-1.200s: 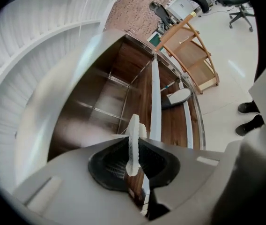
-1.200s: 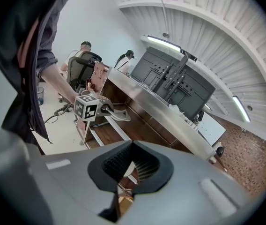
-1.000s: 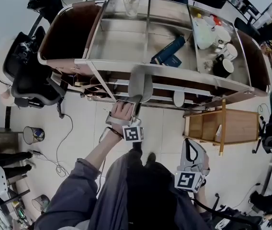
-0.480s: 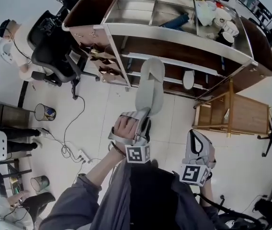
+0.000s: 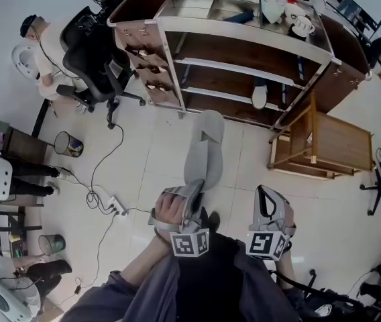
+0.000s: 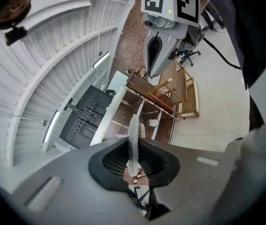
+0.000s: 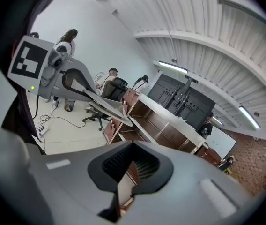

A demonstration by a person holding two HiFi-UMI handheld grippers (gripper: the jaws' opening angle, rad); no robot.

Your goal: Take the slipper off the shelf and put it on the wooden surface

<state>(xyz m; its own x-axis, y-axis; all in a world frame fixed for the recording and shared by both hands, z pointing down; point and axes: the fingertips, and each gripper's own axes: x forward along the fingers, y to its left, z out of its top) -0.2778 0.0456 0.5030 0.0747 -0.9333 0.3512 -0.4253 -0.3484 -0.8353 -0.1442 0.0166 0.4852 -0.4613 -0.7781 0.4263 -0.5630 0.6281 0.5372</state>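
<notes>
My left gripper (image 5: 194,192) is shut on the heel end of a grey slipper (image 5: 202,154), which sticks out ahead of me over the white floor, away from the metal shelf (image 5: 244,42). In the left gripper view the slipper (image 6: 134,137) stands edge-on between the pads. A second, pale slipper (image 5: 260,96) rests on a lower shelf board. The wooden surface is a small wooden table (image 5: 338,143) right of the shelf. My right gripper (image 5: 265,196) hangs low beside my body, shut and holding nothing; its pads (image 7: 144,165) look closed.
An office chair (image 5: 96,66) and a seated person (image 5: 39,42) are at the shelf's left. Cables and a power strip (image 5: 113,206) lie on the floor at left, near a bin (image 5: 70,144). Cups (image 5: 291,15) crowd the shelf top.
I have backed away from the shelf with the slipper in the left gripper; it has come off the shelf and now hangs over the floor. The right gripper stays low.
</notes>
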